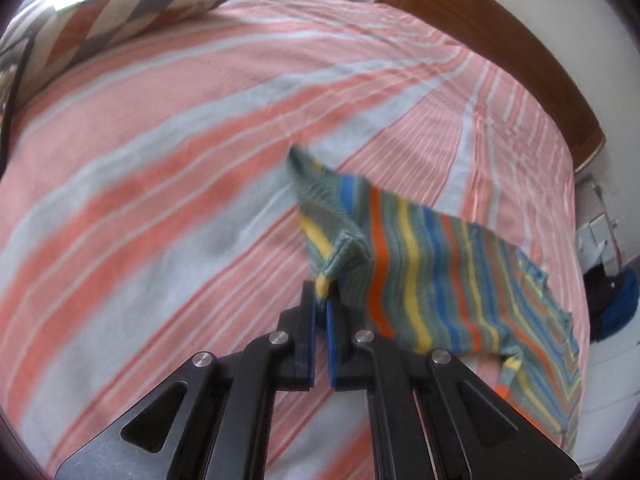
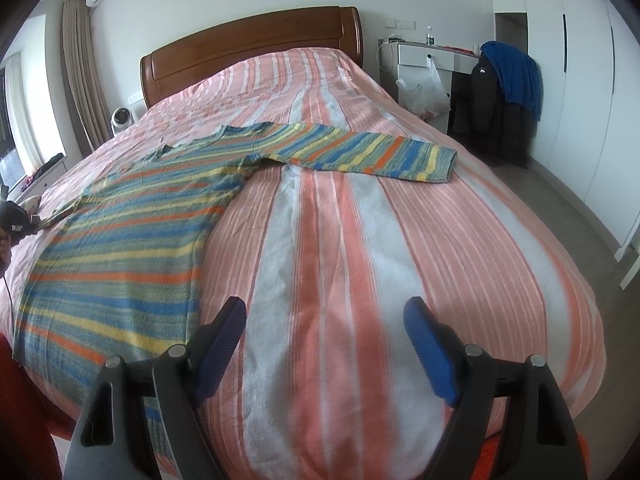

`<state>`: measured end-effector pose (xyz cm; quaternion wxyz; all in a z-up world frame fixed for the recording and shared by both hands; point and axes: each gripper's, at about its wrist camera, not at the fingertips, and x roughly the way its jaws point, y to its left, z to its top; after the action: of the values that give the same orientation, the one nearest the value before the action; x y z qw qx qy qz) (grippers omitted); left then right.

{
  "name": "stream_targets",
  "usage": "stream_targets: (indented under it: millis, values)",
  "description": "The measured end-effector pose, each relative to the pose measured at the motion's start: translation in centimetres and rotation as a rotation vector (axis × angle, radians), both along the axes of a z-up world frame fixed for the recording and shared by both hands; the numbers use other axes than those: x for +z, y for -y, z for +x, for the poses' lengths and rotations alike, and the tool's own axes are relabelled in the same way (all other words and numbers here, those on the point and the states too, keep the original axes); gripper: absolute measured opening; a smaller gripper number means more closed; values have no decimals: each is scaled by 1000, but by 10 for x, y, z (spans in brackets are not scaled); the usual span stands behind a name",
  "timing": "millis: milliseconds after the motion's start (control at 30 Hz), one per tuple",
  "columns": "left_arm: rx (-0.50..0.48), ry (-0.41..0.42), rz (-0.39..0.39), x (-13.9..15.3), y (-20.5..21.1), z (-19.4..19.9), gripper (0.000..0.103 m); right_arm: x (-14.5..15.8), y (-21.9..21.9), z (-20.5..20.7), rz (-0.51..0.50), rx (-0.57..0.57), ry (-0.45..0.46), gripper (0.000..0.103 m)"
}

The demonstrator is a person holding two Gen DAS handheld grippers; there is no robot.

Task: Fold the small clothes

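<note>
A small sweater (image 2: 120,248) with green, blue, yellow and orange stripes lies flat on the left half of the pink-striped bed (image 2: 340,220). One sleeve (image 2: 360,152) is stretched out to the right. In the left wrist view my left gripper (image 1: 322,294) is shut on a corner of the sweater's (image 1: 420,272) other sleeve and holds it lifted off the bedspread. That gripper (image 2: 16,220) also shows at the far left edge of the right wrist view. My right gripper (image 2: 324,316) stands open over bare bedspread near the foot of the bed, with nothing between its blue pads.
A wooden headboard (image 2: 252,44) closes the far end. A striped pillow (image 1: 120,12) lies on a corner of the bed. Beside the bed stand a small white fan (image 2: 120,120), a white desk (image 2: 432,56) with a plastic bag (image 2: 424,88), and a chair draped with dark and blue jackets (image 2: 508,80).
</note>
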<state>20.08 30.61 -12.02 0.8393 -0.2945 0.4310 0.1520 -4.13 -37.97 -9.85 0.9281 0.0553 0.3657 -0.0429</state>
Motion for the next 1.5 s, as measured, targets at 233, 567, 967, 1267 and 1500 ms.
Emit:
stream_targets:
  millis: [233,567,967,1267,1500]
  values:
    - [14,1,-15,-9,-9,-9,2,-3,7,1,16,-17,-12,80]
    - [19,20,-35,-16,-12,-14,3,-6,14,2,43,-35,-20,80]
    - [31,47,-106,-22,-21,-19,7,-6,13,3,39,-34,-21,80]
    - [2,53,-147,-18,-29,-30,9,-6,13,2,39,-34,-20,80]
    - [88,40,-82,6,-45,-69,52,-5,14,2,46,-36,-16,80]
